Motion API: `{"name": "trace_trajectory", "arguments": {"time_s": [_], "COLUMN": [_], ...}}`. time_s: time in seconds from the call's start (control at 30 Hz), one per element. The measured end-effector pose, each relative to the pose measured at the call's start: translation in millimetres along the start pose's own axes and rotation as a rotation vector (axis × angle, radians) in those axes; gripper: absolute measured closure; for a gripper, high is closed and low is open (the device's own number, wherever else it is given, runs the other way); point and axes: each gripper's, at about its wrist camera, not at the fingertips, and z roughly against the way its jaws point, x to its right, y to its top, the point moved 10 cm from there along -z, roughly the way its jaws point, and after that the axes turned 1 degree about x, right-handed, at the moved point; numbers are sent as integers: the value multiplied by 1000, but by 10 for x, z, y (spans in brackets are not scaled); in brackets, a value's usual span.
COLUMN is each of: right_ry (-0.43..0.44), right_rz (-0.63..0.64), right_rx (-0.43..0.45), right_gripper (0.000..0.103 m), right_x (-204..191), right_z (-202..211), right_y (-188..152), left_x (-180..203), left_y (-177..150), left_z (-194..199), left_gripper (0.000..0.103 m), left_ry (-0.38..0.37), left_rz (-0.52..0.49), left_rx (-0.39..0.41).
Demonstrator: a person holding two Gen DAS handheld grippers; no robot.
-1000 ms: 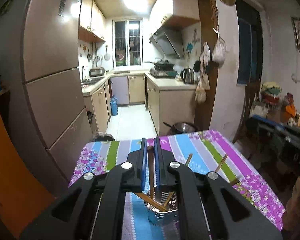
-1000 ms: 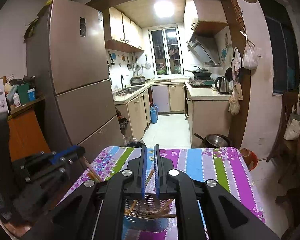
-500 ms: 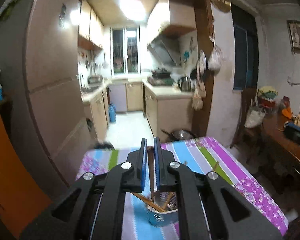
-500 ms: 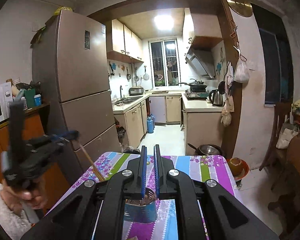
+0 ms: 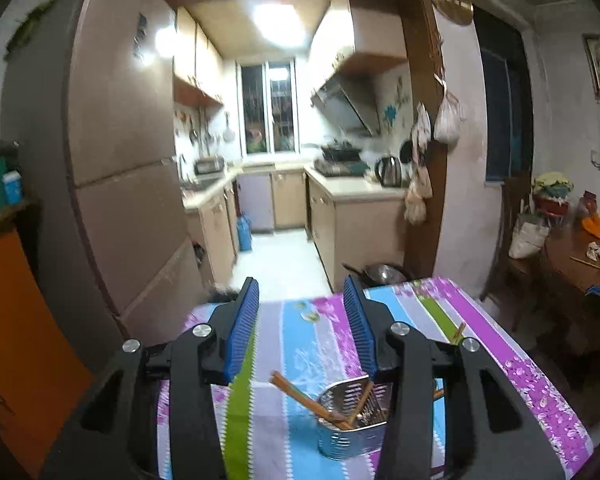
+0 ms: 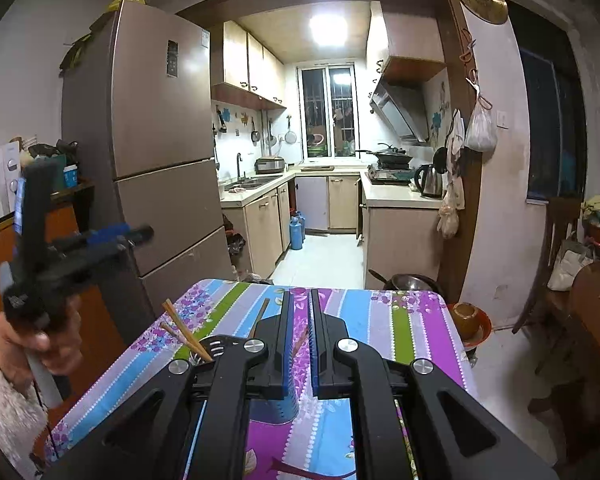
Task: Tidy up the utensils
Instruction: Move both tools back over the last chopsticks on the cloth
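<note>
The left gripper has its jaws spread wide and holds nothing, raised above the table. Below it stands the metal utensil holder with wooden chopsticks leaning inside. The right gripper has its jaws nearly closed on 1 chopstick, above the holder.

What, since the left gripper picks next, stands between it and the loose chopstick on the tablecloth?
Nothing visible. The left gripper hangs open above the tablecloth; the chopstick lies to its right, beyond the utensil holder.
</note>
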Motion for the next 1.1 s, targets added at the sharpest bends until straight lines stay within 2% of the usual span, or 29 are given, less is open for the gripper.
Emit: {"name": "trace_trajectory", "arguments": {"time_s": [0.07, 0.1, 0.13, 0.17, 0.2, 0.27, 0.3, 0.37, 0.43, 0.47, 0.57, 0.7, 0.83, 1.0, 1.03, 1.07, 1.1], "right_ry": [13, 11, 10, 14, 22, 26, 24, -12, -90, -120, -197, -181, -210, -241, -240, -241, -240], "right_rz": [-5, -7, -5, 0, 6, 42, 57, 86, 106, 107, 80, -54, -108, -32, 3, 31, 61], "right_rx": [5, 9, 19, 30, 41, 66, 77, 119, 149, 155, 128, 14, -25, -48, -47, -49, -54], "right_gripper": [94, 88, 83, 69, 57, 45, 35, 27, 24, 19, 18, 18, 18, 18, 19, 25, 37], "right_x": [7, 25, 36, 44, 48, 63, 80, 155, 268, 318, 502, 661, 635, 437, 365, 324, 272], "right_z": [155, 294, 426, 573, 737, 1163, 1319, 1754, 2076, 2199, 2443, 2495, 2404, 2125, 2066, 2016, 1969], "right_y": [-13, -46, -84, -129, -199, -408, -498, -769, -1026, -1151, -1593, -2298, -2902, -3322, -3355, -3370, -3413], "left_x": [-44, -43, -37, -29, -24, -52, -57, -96, -108, -129, -122, -81, 252, 583, 648, 716, 762], "left_y": [42, 38, 9, -54, -110, -345, -429, -704, -1024, -1158, -1694, -2357, -2986, -3395, -3434, -3461, -3493], "left_z": [400, 565, 846, 1122, 1302, 1814, 1952, 2252, 2433, 2474, 2494, 2341, 2181, 2041, 2020, 2007, 2020], "left_gripper": [61, 60, 54, 43, 40, 36, 36, 35, 35, 35, 35, 36, 42, 47, 48, 50, 51], "left_ry": [22, 20, 14, 7, 1, -21, -25, -11, 2, 13, 14, -18, -4, -14, -16, -25, -33], "left_rz": [-25, -43, -73, -102, -120, -161, -174, -214, -252, -255, -247, -162, -206, -217, -221, -219, -212], "left_rx": [94, 130, 185, 231, 258, 319, 328, 333, 310, 293, 203, 55, -45, -107, -106, -100, -100]}}
